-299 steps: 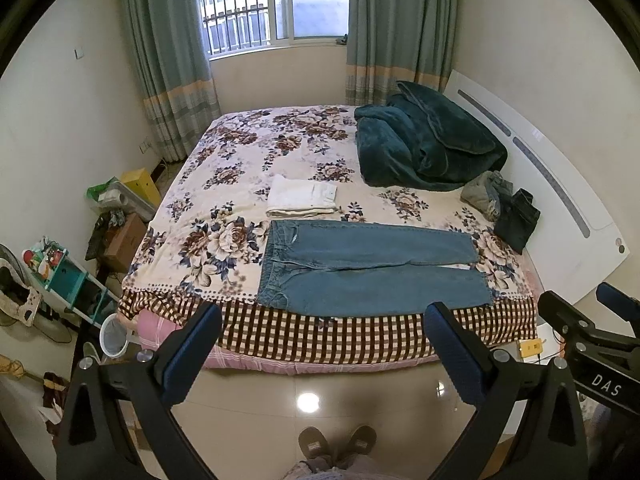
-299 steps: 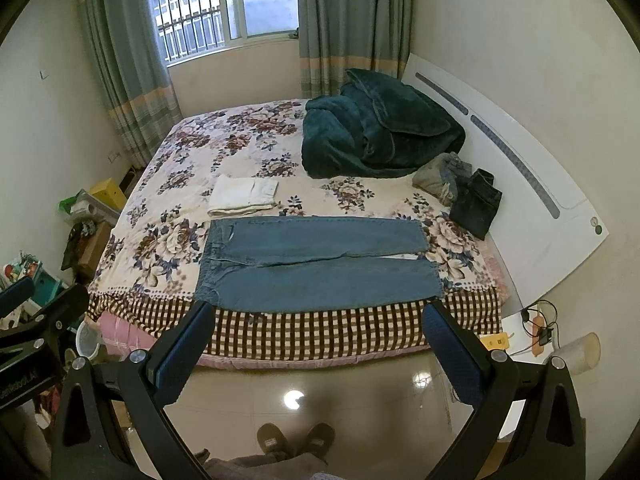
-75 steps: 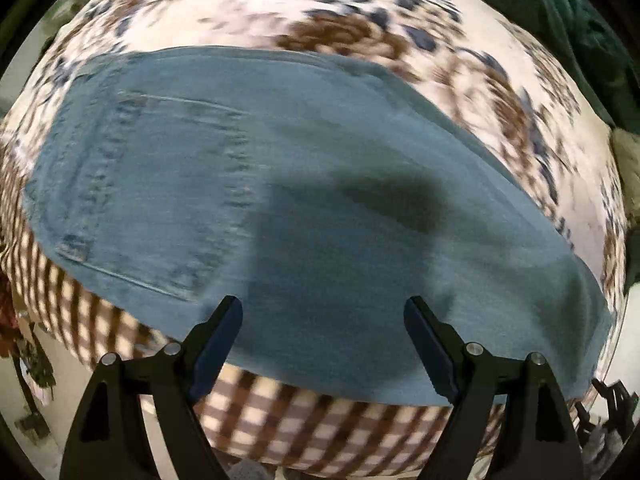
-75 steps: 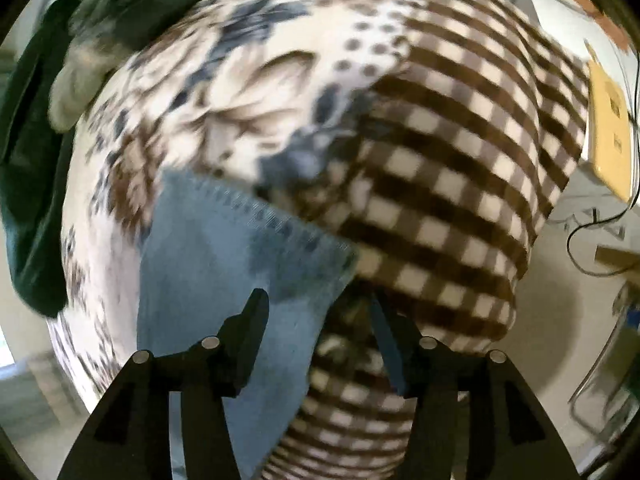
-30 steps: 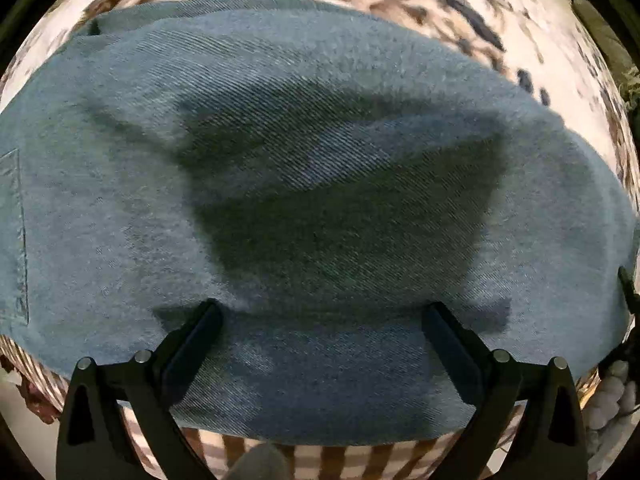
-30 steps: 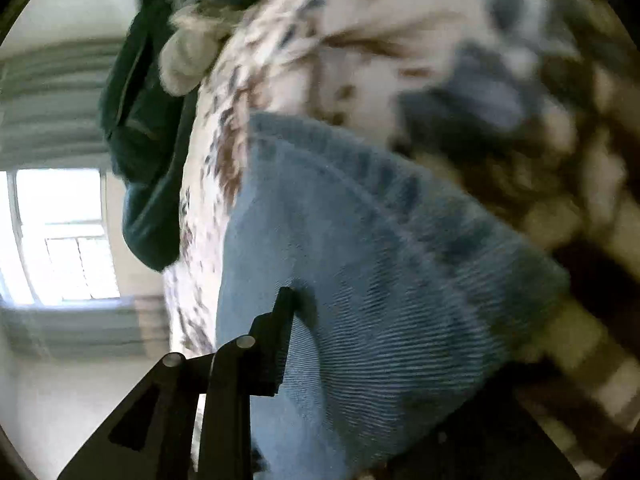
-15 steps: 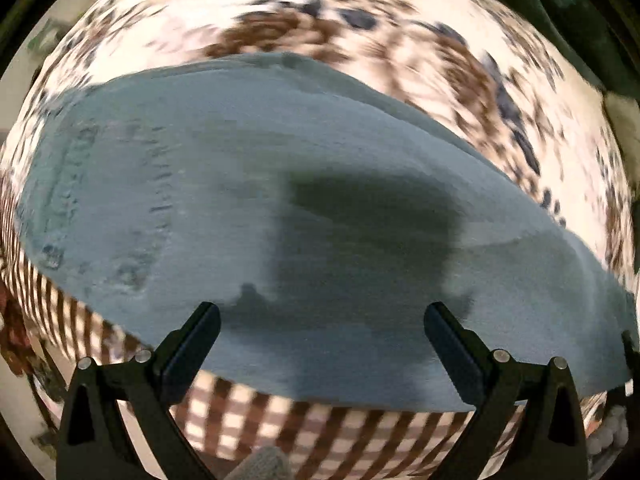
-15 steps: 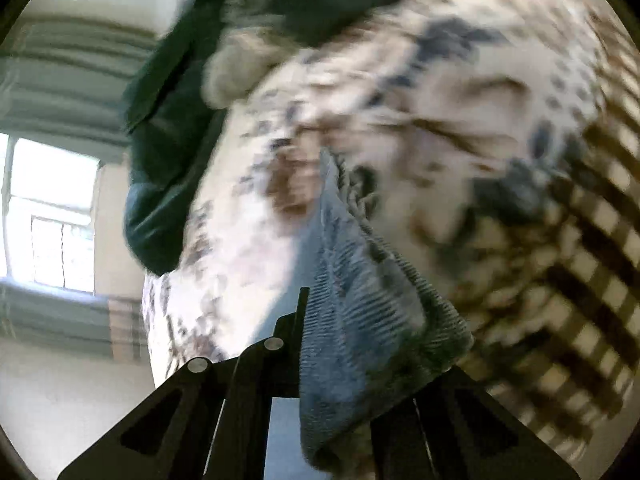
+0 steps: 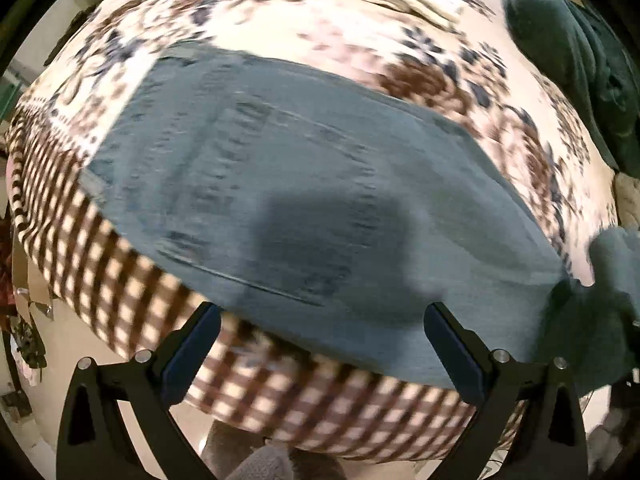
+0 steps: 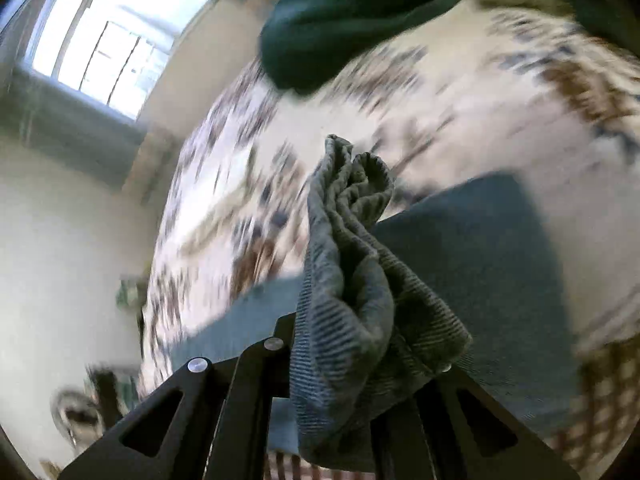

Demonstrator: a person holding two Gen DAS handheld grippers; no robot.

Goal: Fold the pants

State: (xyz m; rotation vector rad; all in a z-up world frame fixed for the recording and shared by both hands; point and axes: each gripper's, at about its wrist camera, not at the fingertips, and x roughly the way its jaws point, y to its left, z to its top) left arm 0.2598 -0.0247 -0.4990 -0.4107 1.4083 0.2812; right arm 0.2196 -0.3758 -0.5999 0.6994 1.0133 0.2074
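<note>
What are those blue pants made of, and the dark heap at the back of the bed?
The pants look like denim: faded matte blue, with diagonal twill ribbing plain on the bunched end held in the right claw and stitched pocket seams. The dark green heap seems a soft plush blanket, fleece perhaps; it is thick, rounded and without sheen, though blur hides its weave.

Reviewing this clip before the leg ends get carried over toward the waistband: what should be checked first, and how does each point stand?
1. Right gripper clamped on the jeans at the hem: ok, bunched denim sits between its fingers.
2. Both leg hems caught together: cannot tell, the bunch hides the layers.
3. Left gripper free to help: ok, open, holding nothing, above the near edge of the jeans.
4. Waistband end flat on the bed: ok.
5. Green blanket off the jeans: ok, apart.
</note>
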